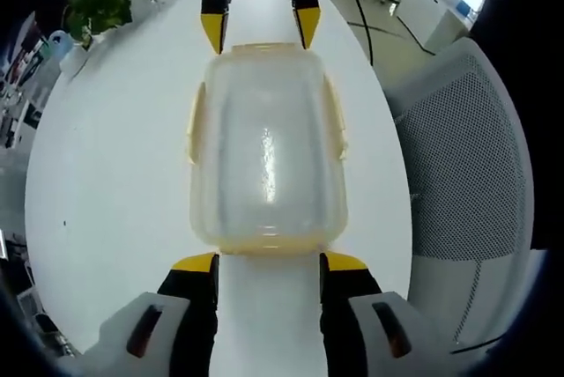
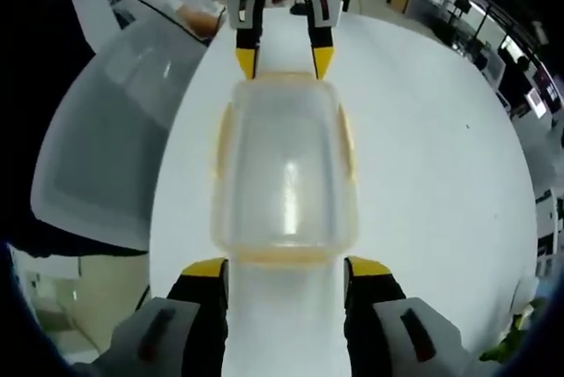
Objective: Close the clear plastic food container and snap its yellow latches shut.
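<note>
Both my tongs, left and right, are wide open and hold nothing. Between them on the white table sits the clear box, lid on. I think its yellow latches still need snapping.

A: Colours? The container is clear, frosted-looking plastic with pale yellow latches, on a plain white surface.

B: The left gripper has black jaws with yellow tips. At right of the frame, a chair with grey dotted mesh.
</note>
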Motion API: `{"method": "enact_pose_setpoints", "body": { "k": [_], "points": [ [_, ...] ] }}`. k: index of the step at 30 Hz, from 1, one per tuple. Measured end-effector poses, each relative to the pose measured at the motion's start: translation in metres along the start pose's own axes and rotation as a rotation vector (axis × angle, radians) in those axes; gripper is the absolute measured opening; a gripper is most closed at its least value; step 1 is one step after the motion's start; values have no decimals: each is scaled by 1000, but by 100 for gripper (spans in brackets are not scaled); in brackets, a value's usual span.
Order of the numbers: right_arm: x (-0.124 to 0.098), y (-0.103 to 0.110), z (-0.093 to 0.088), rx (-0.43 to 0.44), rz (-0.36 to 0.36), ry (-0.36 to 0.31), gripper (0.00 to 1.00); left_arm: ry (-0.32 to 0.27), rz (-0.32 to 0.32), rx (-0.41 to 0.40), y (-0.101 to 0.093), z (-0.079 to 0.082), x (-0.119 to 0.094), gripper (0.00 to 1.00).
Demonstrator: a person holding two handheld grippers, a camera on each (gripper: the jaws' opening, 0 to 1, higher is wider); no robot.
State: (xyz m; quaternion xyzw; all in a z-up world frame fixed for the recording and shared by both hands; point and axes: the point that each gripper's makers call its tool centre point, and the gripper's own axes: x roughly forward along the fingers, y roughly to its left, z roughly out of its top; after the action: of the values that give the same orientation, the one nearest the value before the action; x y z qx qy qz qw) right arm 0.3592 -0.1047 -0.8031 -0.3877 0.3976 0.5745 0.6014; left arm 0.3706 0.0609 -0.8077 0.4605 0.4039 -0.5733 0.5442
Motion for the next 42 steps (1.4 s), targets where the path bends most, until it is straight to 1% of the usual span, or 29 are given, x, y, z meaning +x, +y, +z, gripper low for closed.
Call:
{"method": "enact_pose_setpoints", "body": {
  "k": [3,7,12,16,18,20,26,27,28,30,31,32,33,34,37,39,40,41,42],
  "points": [
    [0,2,-4,10,-1,8,52,3,-5,-12,-3,-3,-2,45],
    [-3,4,-13,41,-5,10,51,-3,-9,-35,-6,-10,-4,45],
    [-6,7,-22,81,-13,16,50,14,-4,-17,-9,-14,-7,45],
    [-10,7,-20,120,-17,-6,50,-7,-9,-33,-12,-11,-10,45],
    [-12,7,-18,155,-19,-22,50,-30,-15,-64,-13,-5,-12,46],
    [-14,5,-16,158,-24,-31,49,-45,-16,-90,-13,-1,-13,46],
    [-15,7,-11,159,-23,-35,49,-31,-18,-105,-13,-3,-13,46],
    [-15,7,-11,161,-22,-34,49,-29,-18,-123,-12,-3,-13,46],
    [-14,7,-11,168,-21,-27,49,-27,-20,-182,-12,-4,-13,46],
    [-12,9,-13,205,-14,-11,52,-37,-50,-246,-16,-3,-12,46],
    [-11,7,-13,199,-21,-7,51,-38,-64,-298,-16,-4,-11,46],
    [-11,7,-13,203,-20,-10,51,-37,-60,-316,-15,-4,-11,46],
    [-11,8,-11,237,-16,-17,51,-39,-41,-310,-11,-5,-11,46],
    [-11,8,-10,246,-14,-24,51,-40,-35,-317,-10,-4,-11,46],
    [-13,8,-6,288,-8,-39,51,-51,-51,-414,-13,-2,-11,45],
    [-15,6,-4,321,-11,-49,51,-86,-41,-446,-8,4,-13,43],
    [-15,4,-4,339,-12,-53,50,-99,-46,-498,-7,6,-13,43],
    [-15,4,-4,383,-7,-56,49,-99,-55,-526,-7,5,-14,43],
    [-16,3,-4,418,-6,-59,48,-113,-63,-554,-7,7,-15,44]
  ]
}}
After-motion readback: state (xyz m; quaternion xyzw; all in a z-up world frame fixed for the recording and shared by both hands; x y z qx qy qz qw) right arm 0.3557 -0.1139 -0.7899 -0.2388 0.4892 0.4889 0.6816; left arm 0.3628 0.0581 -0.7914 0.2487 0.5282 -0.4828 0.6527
